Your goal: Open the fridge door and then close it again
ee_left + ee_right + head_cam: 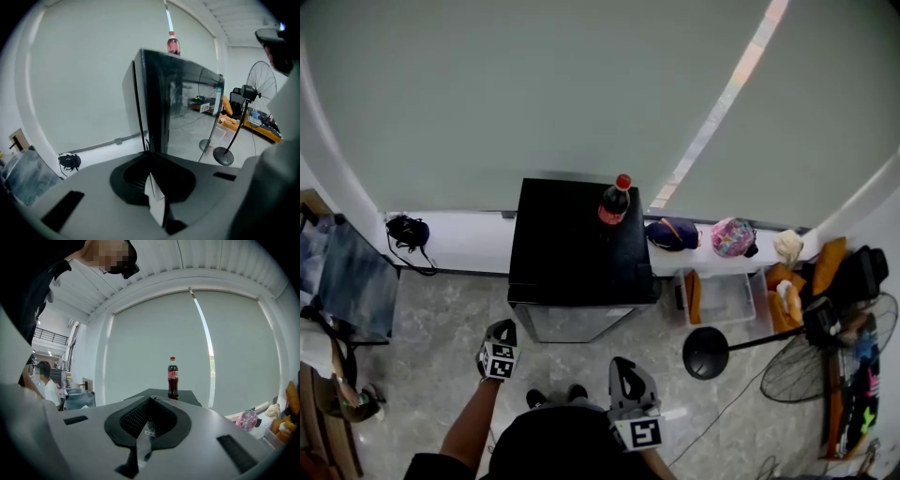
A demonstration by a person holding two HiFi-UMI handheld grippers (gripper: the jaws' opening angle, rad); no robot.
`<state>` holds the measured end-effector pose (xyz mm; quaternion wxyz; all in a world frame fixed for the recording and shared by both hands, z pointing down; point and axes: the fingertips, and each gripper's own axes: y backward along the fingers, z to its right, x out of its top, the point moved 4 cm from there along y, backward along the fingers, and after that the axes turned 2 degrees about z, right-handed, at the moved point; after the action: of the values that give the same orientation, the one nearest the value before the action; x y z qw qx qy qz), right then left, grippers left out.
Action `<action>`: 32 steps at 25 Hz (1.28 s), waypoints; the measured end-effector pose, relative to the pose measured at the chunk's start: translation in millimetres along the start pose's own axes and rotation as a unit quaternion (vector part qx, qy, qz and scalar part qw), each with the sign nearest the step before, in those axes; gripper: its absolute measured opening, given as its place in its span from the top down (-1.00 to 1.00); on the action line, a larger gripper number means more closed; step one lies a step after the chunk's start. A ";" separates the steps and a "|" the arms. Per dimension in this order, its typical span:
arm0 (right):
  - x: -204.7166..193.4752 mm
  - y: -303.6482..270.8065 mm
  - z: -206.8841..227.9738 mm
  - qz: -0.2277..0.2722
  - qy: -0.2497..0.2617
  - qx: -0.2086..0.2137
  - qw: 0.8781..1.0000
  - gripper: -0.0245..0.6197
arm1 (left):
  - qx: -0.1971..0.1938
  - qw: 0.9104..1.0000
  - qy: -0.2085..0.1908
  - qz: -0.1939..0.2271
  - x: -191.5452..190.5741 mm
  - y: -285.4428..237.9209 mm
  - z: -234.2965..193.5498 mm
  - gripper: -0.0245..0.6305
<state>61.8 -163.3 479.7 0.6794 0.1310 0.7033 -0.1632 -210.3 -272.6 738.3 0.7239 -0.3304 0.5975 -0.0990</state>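
A small black fridge [578, 244] stands against the wall, its glass door [572, 323] facing me and lying flush against the body. A cola bottle [614, 202] stands on its top. My left gripper [502, 330] hovers just before the door's left front corner, jaws shut with nothing between them. In the left gripper view the closed jaw tips [149, 154] point at the fridge's front left edge [140, 108]. My right gripper [624, 367] is held nearer my body, also shut and empty. In the right gripper view its jaws [150, 400] point level over the fridge top toward the bottle [173, 378].
A standing fan [825, 361] with a round base [706, 353] and a clear plastic bin [720, 298] sit right of the fridge. Bags [672, 233] and a pink item [733, 237] lie on the wall ledge. A black bag [408, 231] and a chair [352, 281] are to the left.
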 end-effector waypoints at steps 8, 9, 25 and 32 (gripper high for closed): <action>4.9 1.9 6.5 0.008 0.005 0.012 1.000 0.90 | -0.023 0.988 0.046 0.148 69.2 121.8 24.4 0.90; 4.9 3.1 6.9 0.010 0.006 0.013 1.000 0.90 | -0.024 0.985 0.050 0.164 78.7 136.9 28.4 0.90; 9.0 18.3 10.2 0.035 0.003 0.006 0.999 0.90 | 0.002 0.956 0.058 0.288 132.2 227.1 55.4 0.90; 6.5 20.3 15.6 0.028 0.010 0.007 1.000 0.90 | 0.001 0.955 0.030 0.294 139.3 225.0 67.7 0.90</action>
<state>84.0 -151.3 471.8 0.6759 0.1570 0.7047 -0.1478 -166.7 -151.8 497.2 0.7032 -0.1364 0.6894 0.1074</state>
